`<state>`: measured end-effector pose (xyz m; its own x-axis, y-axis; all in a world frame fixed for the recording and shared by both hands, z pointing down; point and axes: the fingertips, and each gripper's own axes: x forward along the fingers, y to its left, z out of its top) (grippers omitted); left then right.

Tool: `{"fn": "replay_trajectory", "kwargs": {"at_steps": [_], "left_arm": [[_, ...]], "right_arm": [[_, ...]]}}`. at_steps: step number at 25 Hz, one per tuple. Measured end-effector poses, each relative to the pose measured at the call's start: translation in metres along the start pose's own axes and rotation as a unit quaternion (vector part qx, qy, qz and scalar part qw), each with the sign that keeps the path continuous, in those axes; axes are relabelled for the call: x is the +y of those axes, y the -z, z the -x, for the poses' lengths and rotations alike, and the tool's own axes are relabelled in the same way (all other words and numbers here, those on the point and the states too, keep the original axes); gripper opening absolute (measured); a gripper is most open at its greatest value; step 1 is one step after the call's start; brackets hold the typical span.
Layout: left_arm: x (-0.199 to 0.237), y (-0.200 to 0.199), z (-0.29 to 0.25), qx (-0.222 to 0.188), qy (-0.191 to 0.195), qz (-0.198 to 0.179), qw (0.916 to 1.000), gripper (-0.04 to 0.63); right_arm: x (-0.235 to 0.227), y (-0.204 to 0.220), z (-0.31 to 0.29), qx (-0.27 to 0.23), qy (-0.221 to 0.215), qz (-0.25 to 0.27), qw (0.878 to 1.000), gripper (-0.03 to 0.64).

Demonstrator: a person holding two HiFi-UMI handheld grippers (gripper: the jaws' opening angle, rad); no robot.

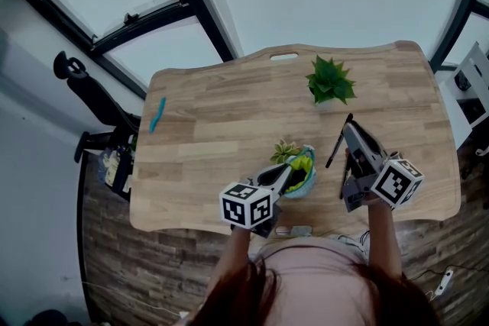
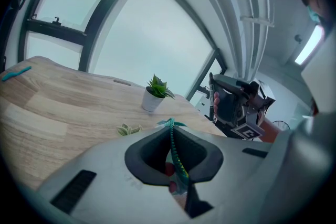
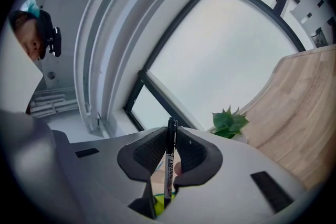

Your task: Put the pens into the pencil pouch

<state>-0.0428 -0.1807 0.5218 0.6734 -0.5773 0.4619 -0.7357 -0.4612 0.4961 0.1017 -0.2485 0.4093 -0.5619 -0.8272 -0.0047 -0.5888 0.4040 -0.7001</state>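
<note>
Left gripper (image 2: pixel 173 136): closed on pouch (image 1: pixel 308 181) rim.
Right gripper (image 3: pixel 169 136): clamps black pen (image 3: pixel 168 165).
Risk: pen may miss the narrow opening.

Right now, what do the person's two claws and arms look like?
Both the left claw and right claw have grey moulded bodies with black padded jaws around a rounded recess. Each carries a white cube printed with black square markers. No cables show. The person wears a pink top; no sleeve covers the forearms.
</note>
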Motion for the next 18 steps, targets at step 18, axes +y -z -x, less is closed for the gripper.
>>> {"fn": "replay_trajectory", "kwargs": {"at_steps": [18], "left_arm": [[-0.004, 0.001, -0.001, 0.001, -0.001, -0.002, 1.0000, 0.014]], "right_arm": [[0.044, 0.029, -0.015, -0.023, -0.096, 0.090, 0.991, 0.052]]}}
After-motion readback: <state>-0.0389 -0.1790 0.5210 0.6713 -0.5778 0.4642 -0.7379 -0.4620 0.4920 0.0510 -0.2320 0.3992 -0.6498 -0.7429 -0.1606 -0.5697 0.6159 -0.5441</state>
